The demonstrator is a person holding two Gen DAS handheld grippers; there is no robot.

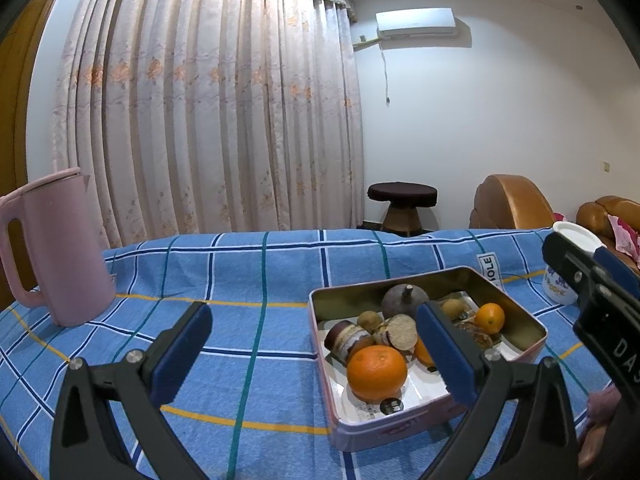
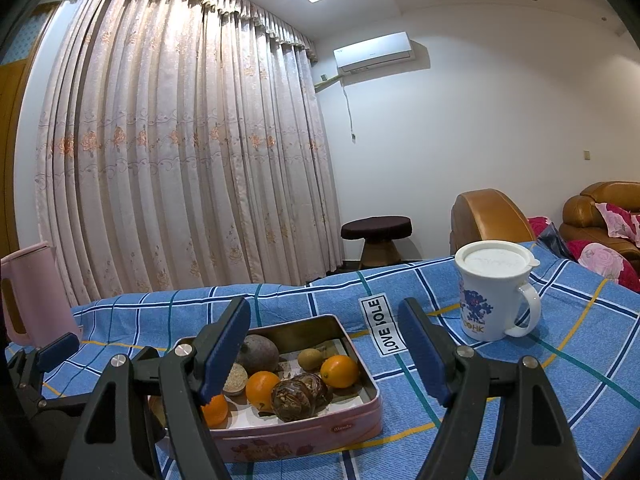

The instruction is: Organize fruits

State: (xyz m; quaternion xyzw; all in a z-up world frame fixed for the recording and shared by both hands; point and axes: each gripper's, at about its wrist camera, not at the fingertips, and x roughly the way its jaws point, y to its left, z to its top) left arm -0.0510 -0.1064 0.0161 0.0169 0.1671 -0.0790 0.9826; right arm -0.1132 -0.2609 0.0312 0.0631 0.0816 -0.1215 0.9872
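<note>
Pink metal tin [image 2: 362,416] rests on the blue checked table [image 1: 256,264], holding oranges [image 1: 377,372], kiwis [image 2: 310,359] and a dark round fruit [image 2: 262,354]. Left tongs [image 1: 316,354] and right tongs [image 2: 324,354] hover near it, both spread wide, gripping nothing.

— What holds the fruit?
— A shallow rectangular pink tin [image 2: 344,426], lid off, flat on the cloth, paper lining its floor.
— And inside?
— Three oranges: a large orange [image 1: 376,371] at the near-left corner, a middle orange [image 2: 262,389], and a small orange [image 2: 339,370] by the right wall. A dull purple round fruit [image 2: 258,354] with a stub stem sits at the back, a brown kiwi [image 2: 310,359] beside it.
</note>
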